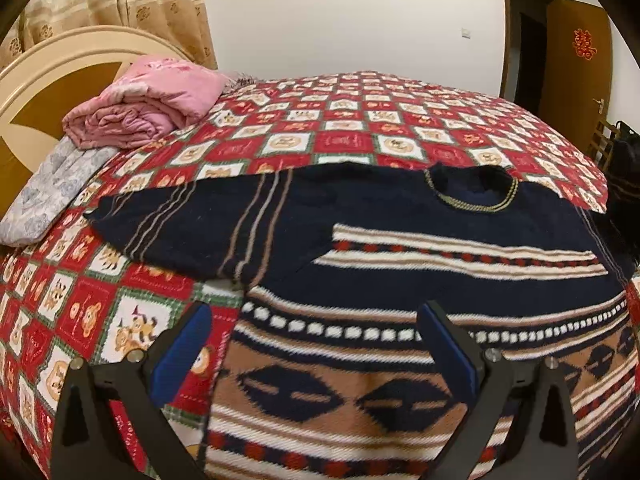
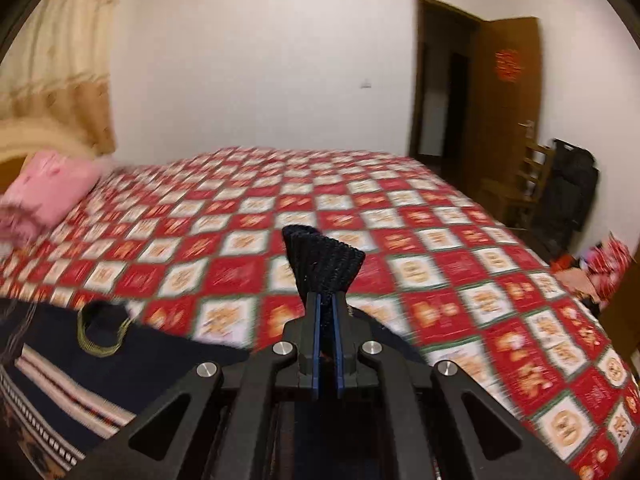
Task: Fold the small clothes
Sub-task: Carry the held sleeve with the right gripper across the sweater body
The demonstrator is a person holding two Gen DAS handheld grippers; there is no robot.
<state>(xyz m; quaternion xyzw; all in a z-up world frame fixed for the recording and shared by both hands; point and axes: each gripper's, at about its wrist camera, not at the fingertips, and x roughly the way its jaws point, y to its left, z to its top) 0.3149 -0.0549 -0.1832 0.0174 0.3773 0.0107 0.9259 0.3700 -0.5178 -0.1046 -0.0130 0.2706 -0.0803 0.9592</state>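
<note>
Folding: navy patterned sweater (image 1: 400, 248) spread flat on bed w/ red checkered quilt (image 1: 360, 120), neckline pointing toward far wall

Sweater spot: near edge of bed, body right under left cam, one sleeve (image 1: 192, 224) stretched out flat toward the pillow side

Left gripper (image 1: 316, 344): released, blue pads (image 1: 182, 356) wide apart, hovering over lower body of sweater, straddling its side edge, not gripping anything

Right gripper (image 2: 327, 312): clenched on a dark ribbed cuff (image 2: 324, 264), fabric fanning out above the tips, lifted off the quilt

Right view: pretty blurry, sweater collar (image 2: 102, 328) visible lower left

Pillow end: pink rolled blanket (image 1: 140, 104) on a grey floral pillow (image 1: 52, 196), right by the cream headboard (image 1: 44, 80)

Bkgd: curtain (image 1: 140, 4) top left, brown door (image 1: 580, 64) open on the far right
</note>
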